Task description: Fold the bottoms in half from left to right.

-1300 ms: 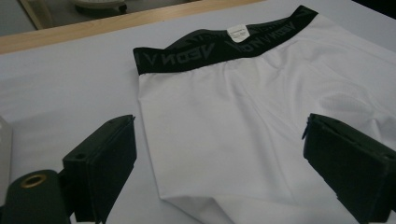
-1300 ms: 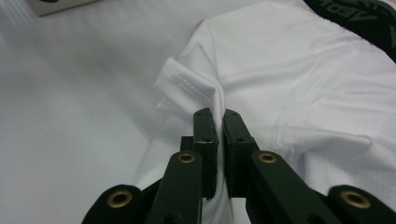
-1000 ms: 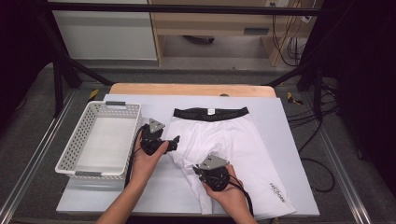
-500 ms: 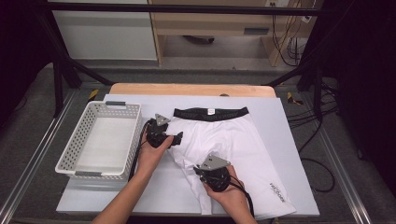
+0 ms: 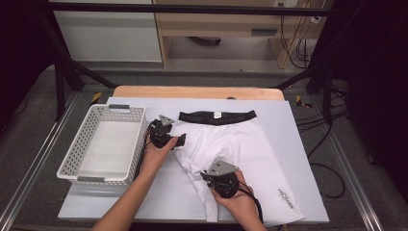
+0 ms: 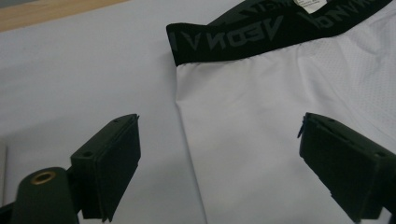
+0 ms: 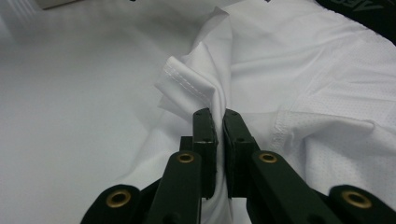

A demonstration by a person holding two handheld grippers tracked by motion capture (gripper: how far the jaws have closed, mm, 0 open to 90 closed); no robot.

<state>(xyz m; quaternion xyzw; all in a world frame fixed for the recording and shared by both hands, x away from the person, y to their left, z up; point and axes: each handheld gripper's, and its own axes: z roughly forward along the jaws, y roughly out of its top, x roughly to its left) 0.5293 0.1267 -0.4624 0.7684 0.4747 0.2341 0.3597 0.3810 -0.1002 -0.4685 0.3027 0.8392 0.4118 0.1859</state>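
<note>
White shorts [image 5: 235, 144] with a black waistband [image 5: 216, 116] lie flat on the pale table mat [image 5: 298, 139]. My left gripper [image 5: 182, 140] hovers open at the shorts' left side edge, just below the waistband. In the left gripper view, its wide jaws [image 6: 219, 128] straddle that side edge of the shorts [image 6: 243, 140] without pressing it, and they have just been closing slightly. My right gripper [image 5: 205, 175] is shut on a bunched fold of the left leg. The right gripper view shows the white fabric [image 7: 205, 88] pinched between the jaws [image 7: 215, 114].
A white perforated basket [image 5: 77, 168] stands at the left of the mat, close to my left forearm. Wooden board edge [image 5: 192, 92] runs behind the mat. Cables [image 5: 327, 120] lie on the floor to the right.
My left gripper has moved a little to the right and farther up the table, reaching the shorts' left edge near the waistband. The right gripper has stayed put, still gripping the fabric.
</note>
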